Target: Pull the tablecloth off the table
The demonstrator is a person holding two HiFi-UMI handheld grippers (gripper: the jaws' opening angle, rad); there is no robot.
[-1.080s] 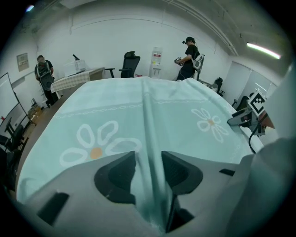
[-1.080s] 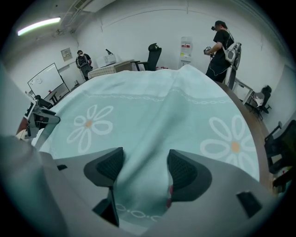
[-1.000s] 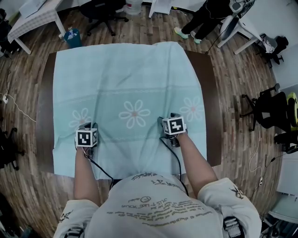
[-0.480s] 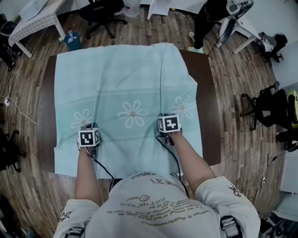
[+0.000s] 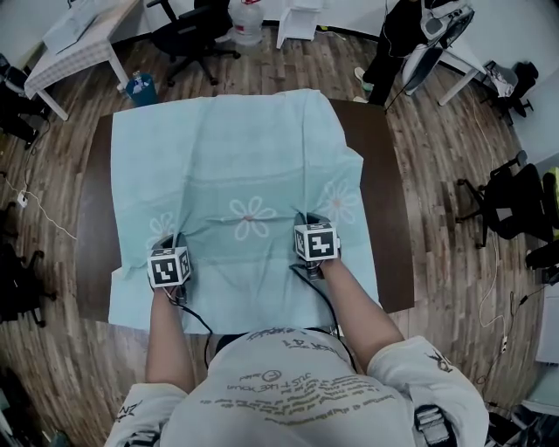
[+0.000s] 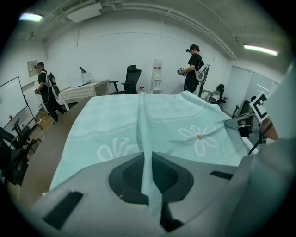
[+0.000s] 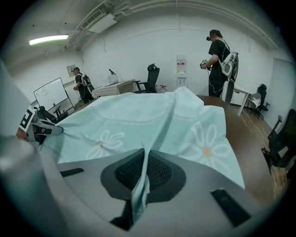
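A pale turquoise tablecloth with white daisies covers a dark brown table. My left gripper is shut on a pinched fold of the cloth near its near left part; the fold runs up between the jaws in the left gripper view. My right gripper is shut on another pinched fold near the near right part. Both jaw pairs have just closed on the fabric. Taut creases rise from each grip across the tablecloth.
A white table and a blue bin stand at the far left. Office chairs sit behind and to the right. A person stands past the table's far right corner; another person stands at the left.
Both grippers have closed on the cloth and lifted it, raising ridges. The cloth has slid toward me and bunched, baring more brown table at the far right corner.
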